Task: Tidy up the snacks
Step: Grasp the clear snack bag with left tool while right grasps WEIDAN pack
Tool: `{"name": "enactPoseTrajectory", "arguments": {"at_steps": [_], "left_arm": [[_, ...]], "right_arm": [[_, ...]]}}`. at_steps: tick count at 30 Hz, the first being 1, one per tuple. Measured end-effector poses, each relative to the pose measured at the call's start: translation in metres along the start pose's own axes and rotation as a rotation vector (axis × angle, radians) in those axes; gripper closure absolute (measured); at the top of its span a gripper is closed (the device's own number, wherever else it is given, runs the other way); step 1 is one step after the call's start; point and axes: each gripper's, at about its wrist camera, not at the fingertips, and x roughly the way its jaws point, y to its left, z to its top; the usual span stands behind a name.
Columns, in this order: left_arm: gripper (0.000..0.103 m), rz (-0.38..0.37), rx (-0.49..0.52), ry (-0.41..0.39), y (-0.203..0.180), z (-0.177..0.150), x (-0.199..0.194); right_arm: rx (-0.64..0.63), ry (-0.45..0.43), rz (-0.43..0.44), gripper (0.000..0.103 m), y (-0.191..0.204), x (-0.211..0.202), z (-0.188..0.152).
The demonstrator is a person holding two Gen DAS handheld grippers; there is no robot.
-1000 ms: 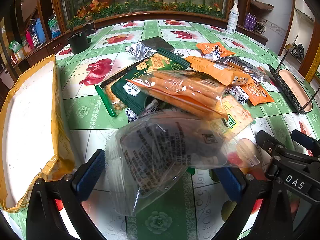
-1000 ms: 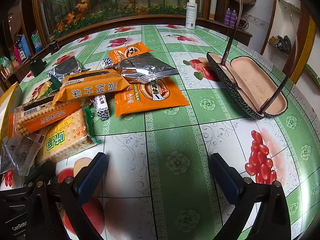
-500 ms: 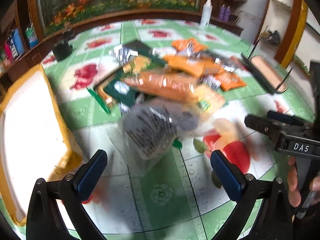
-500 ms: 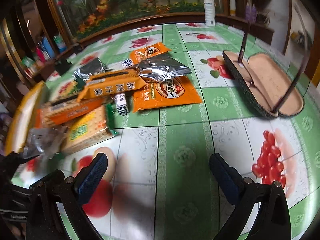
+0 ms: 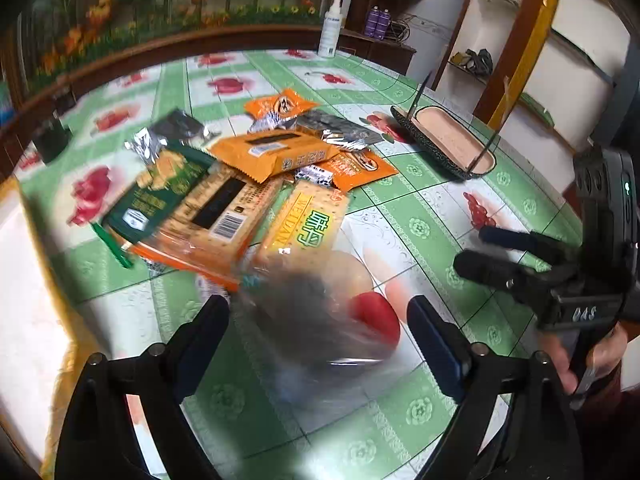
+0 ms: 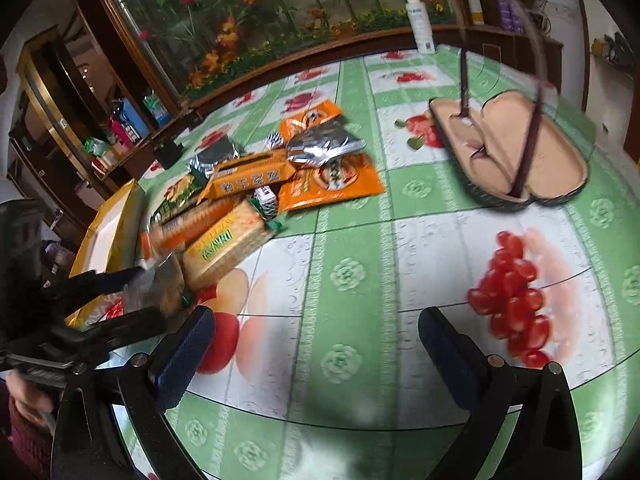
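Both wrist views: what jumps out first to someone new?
The heap of orange, green and silver snack packets mid-table on the green fruit-print tablecloth. Next, the blurred clear bag between the fingers of the left claw, whose jaws have just been closing. Off to the right, an open glasses case lies apart from the heap.

Left gripper (image 5: 318, 318) points steeply downward, jaws standing wide; they have just been closing, with a blurred clear bag between the pads, contact not confirmed. Right gripper (image 6: 316, 344) also tilts downward, jaws spread wide with nothing between them. Each gripper appears side-on in the other's view, near one another. A hand (image 5: 576, 360) grips the right gripper's handle; another hand (image 6: 28, 398) holds the left one.
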Motion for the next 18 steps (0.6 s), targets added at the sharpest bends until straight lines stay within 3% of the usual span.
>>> {"name": "enactPoseTrajectory", "arguments": {"at_steps": [6,10,14,18], "left_arm": [[0.014,0.033,-0.096,0.093,0.006,-0.004,0.011],[0.014,-0.059,-0.207,0.130,0.008,-0.026,-0.002],[0.014,-0.071,-0.191,0.091,-0.002,-0.036,-0.025],[0.012,-0.094,-0.244,0.139,-0.011,-0.043,-0.023]], "right_arm": [[0.027,-0.024,0.036,0.001,-0.008,-0.007,-0.002],[0.043,-0.034,0.026,0.001,-0.011,-0.012,-0.004],[0.033,-0.028,0.002,0.001,-0.011,-0.015,-0.007],[0.034,-0.039,-0.021,0.001,-0.012,-0.022,-0.011]]}}
